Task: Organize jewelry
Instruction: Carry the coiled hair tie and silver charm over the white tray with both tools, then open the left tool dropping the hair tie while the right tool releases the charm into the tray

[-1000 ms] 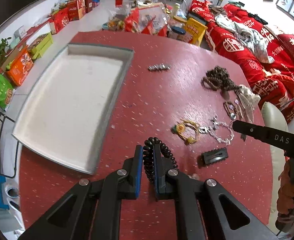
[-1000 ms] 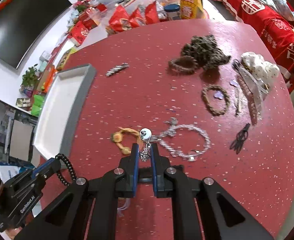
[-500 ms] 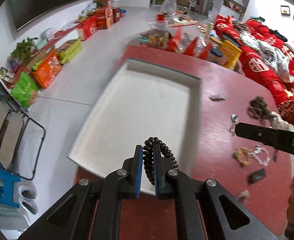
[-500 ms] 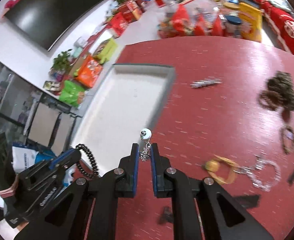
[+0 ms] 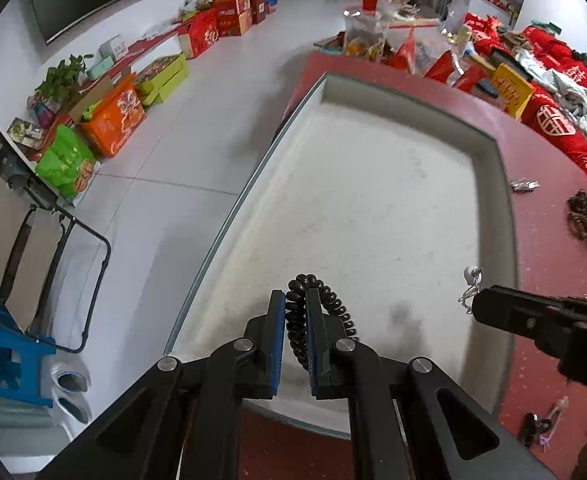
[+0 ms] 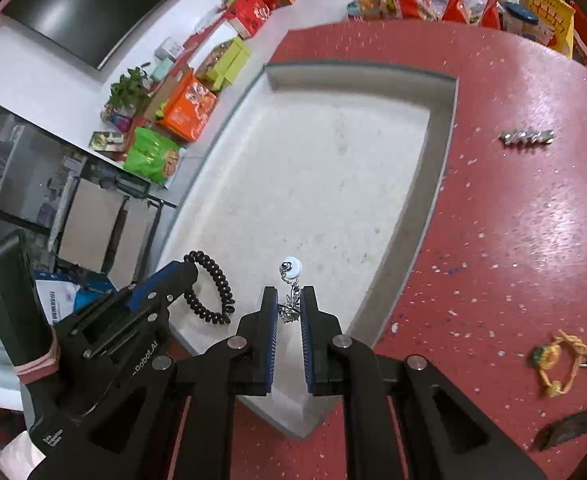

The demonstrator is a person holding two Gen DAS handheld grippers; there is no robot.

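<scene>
L gripper (image 5: 295,316) clamped on black coil bracelet (image 5: 317,312), coil looping past tips. R gripper (image 6: 289,312) pinched silver charm earring (image 6: 291,288), white bead above tips. Both over near end of white tray (image 6: 433,184); silver clip (image 6: 527,137) on red table (image 6: 513,240) beyond.

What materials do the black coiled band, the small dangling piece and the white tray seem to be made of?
Black coiled band: probably glossy plastic, as the spiral loops shine. Dangling piece: a silvery chain, likely metal, with a smooth white bead that may be pearl or plastic. Tray: matte white floor with grey walls, perhaps felt-lined or plastic; the look leaves it open.
</scene>
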